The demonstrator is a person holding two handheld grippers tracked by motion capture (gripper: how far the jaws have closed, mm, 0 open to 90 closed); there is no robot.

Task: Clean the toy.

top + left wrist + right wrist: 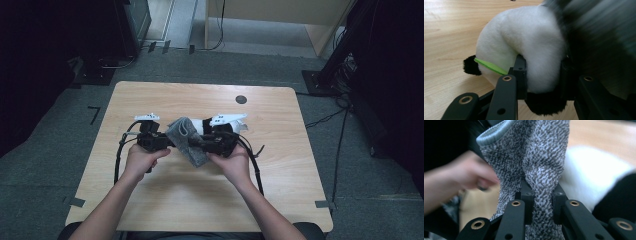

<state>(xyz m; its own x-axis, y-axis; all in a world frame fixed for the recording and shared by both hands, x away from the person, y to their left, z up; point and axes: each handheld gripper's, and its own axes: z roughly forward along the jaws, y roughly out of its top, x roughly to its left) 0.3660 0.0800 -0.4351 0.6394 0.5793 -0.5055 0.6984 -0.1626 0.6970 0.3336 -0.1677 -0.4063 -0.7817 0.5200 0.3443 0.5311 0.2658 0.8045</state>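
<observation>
A white and black plush toy (529, 37) with a green tag (490, 66) fills the left gripper view; my left gripper (543, 75) is shut on its white body. In the right gripper view my right gripper (541, 192) is shut on a grey speckled knit cloth (536, 152), with the white plush (589, 170) just behind it. From the high view both grippers meet over the table's middle: left gripper (170, 142), right gripper (197, 142), the grey cloth (187, 137) between them and the plush (202, 125) partly hidden behind it.
The light wooden table (200, 200) has a dark round hole (241, 99) near its far edge. Cables trail from both grippers across the top. Black stands (345, 40) and wires sit on the grey floor at the right.
</observation>
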